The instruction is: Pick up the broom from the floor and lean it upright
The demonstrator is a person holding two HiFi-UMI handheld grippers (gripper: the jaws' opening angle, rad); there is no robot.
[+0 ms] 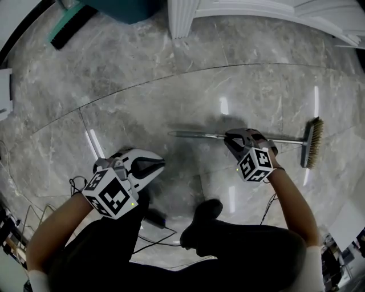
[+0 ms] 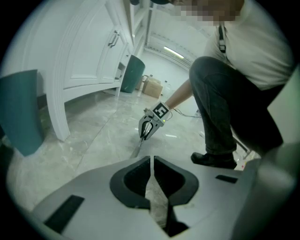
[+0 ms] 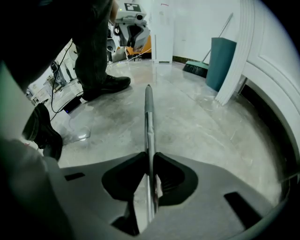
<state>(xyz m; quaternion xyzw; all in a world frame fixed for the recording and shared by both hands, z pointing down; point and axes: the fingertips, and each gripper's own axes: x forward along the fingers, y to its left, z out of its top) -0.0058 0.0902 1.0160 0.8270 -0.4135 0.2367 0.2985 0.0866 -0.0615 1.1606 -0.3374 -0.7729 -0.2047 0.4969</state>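
1. On the grey marble floor [image 1: 142, 85] lies one broom [image 1: 205, 136], flat: thin silver handle, tan bristle head.
2. Two grippers: the right gripper [image 1: 232, 140] clamps its handle.
3. Empty, the left gripper [image 1: 159, 165] is pinched together.

Grey marble floor [image 1: 142, 97] fills the frame; a teal bin [image 1: 128, 8] and white cabinet [image 1: 182, 17] sit at the top, black cables [image 1: 73, 183] lower left.

Silver-handled broom [image 1: 205, 135], tan bristles [image 1: 313, 142], on grey, white-veined marble floor [image 1: 142, 85]; black-and-white square markers pattern the white left gripper [image 1: 155, 165] and right gripper [image 1: 232, 140].
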